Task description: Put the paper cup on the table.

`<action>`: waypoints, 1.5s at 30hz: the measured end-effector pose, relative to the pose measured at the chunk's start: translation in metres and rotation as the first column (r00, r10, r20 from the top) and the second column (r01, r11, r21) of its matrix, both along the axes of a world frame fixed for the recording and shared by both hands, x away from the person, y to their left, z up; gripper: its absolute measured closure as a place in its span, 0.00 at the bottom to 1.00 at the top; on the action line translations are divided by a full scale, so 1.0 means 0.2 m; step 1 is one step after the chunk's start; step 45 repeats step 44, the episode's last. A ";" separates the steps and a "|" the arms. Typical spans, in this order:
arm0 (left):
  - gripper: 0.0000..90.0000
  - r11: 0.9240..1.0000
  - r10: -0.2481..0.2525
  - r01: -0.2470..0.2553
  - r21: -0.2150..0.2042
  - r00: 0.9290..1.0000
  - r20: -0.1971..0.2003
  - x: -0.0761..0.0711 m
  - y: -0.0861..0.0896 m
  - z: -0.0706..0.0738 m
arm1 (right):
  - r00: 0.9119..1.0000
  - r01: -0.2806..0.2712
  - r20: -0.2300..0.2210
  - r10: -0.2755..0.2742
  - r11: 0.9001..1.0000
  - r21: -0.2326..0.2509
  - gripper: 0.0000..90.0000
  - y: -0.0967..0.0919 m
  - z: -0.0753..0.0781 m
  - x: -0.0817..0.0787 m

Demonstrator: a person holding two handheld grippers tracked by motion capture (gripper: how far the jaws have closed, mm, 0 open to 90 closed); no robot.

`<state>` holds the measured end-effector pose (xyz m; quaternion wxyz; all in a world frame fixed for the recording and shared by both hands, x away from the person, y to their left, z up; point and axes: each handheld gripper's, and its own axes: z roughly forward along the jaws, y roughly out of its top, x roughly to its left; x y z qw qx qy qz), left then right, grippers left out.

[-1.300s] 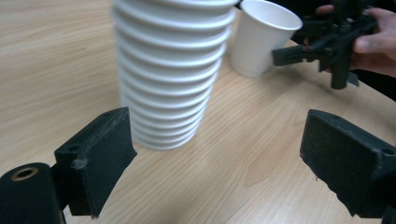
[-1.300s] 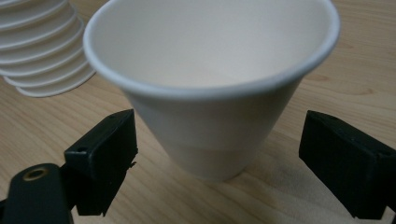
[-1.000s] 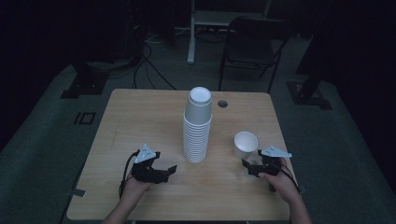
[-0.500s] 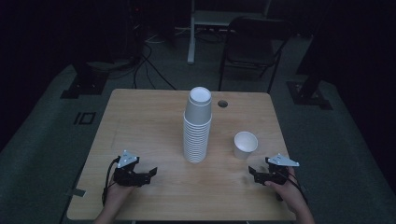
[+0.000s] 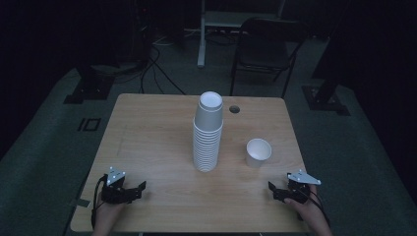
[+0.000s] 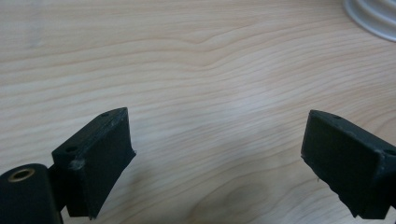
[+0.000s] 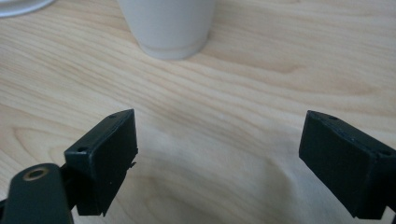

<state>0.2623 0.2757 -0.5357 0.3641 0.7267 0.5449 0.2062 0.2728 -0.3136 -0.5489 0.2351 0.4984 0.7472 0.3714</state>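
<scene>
High view, table: a pale wooden table [image 5: 147,128] stands on a dark floor, with both grippers low at its near edge and the cups between them, farther in.
Left gripper: the left gripper [image 5: 137,189] lies near the table's near left corner, held in the person's left hand [image 5: 105,216], its jaws pointing right toward the middle of the table.
Left gripper's state: in the left gripper view its two black jaws stand spread wide apart with bare wood grain between them — nothing is gripped.
Stack of cups: a tall stack of white paper cups [image 5: 208,132] stands upright near the table's centre, well apart from both grippers; the edge of its base shows at the top right of the left gripper view [image 6: 373,14].
Hole: a small round hole [image 5: 234,108] sits in the tabletop just right of the stack's top, toward the far edge.
Single cup: a single white paper cup [image 5: 258,151] stands upright and open-mouthed, right of the stack and apart from it, nearer the right gripper.
Right gripper: the right gripper [image 5: 273,191] lies at the near right edge in the person's right hand [image 5: 310,211], jaws pointing left.
Right gripper's state: in the right gripper view the jaws are spread wide and hold nothing — the single cup's base [image 7: 168,28] stands ahead of them, not touching.
</scene>
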 end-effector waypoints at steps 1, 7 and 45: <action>0.10 1.000 0.008 -0.008 0.004 1.000 0.000 0.00 0.01 0.00 | 1.000 0.010 -0.001 -0.010 1.000 -0.002 0.12 -0.01 0.00 0.00; 0.10 0.997 0.068 -0.068 0.037 0.998 -0.008 -0.02 0.05 -0.01 | 0.998 0.058 -0.002 -0.058 0.998 -0.007 0.12 -0.04 0.00 -0.03; 0.03 0.963 0.244 -0.236 0.128 0.968 -0.053 -0.07 0.18 -0.06 | 0.982 0.161 -0.091 -0.164 0.986 -0.043 0.12 -0.08 -0.02 -0.05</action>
